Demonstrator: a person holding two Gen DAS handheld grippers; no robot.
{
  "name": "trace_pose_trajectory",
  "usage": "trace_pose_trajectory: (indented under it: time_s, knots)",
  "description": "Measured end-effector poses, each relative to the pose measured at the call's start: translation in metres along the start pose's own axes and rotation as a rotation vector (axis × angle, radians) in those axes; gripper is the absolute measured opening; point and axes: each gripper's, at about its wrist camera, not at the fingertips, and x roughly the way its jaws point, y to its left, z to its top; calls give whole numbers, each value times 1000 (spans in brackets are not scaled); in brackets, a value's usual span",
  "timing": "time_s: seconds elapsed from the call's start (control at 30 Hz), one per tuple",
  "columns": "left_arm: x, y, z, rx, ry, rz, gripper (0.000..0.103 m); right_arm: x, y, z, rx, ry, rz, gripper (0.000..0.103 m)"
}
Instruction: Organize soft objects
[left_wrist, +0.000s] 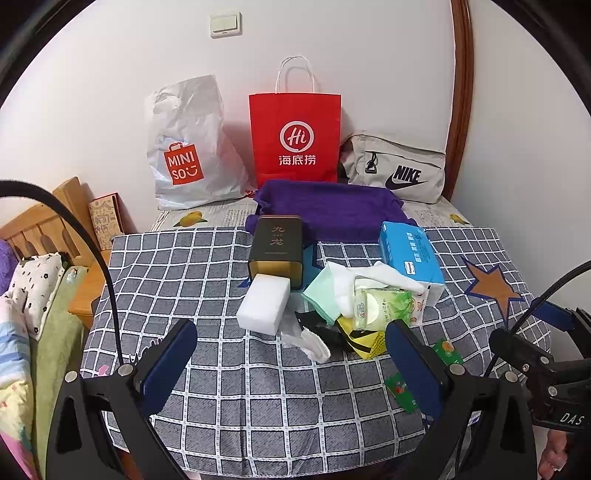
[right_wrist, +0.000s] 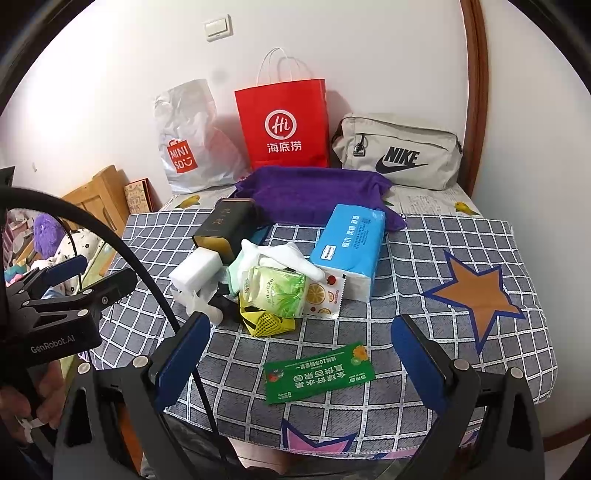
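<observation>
Hovering above the near edge of the checked worktop (left_wrist: 221, 406), the left hand-held gripper (left_wrist: 291, 363) and the right hand-held gripper (right_wrist: 301, 356) are both held wide apart with nothing between their fingers. Ahead of both, a pile of soft things is seen: a white sponge block (left_wrist: 263, 302), a green wet-wipe pack (right_wrist: 277, 291), a blue tissue pack (right_wrist: 349, 245) and a purple towel (left_wrist: 332, 210) behind. A green sachet (right_wrist: 319, 373) lies between the right gripper's fingers.
</observation>
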Motion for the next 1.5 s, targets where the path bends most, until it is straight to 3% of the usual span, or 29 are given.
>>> trace_pose_trajectory:
  time_s: [1.5]
  knots:
    - [-2, 0, -1, 2, 7, 0, 102, -2, 2, -2, 7, 2, 1, 98]
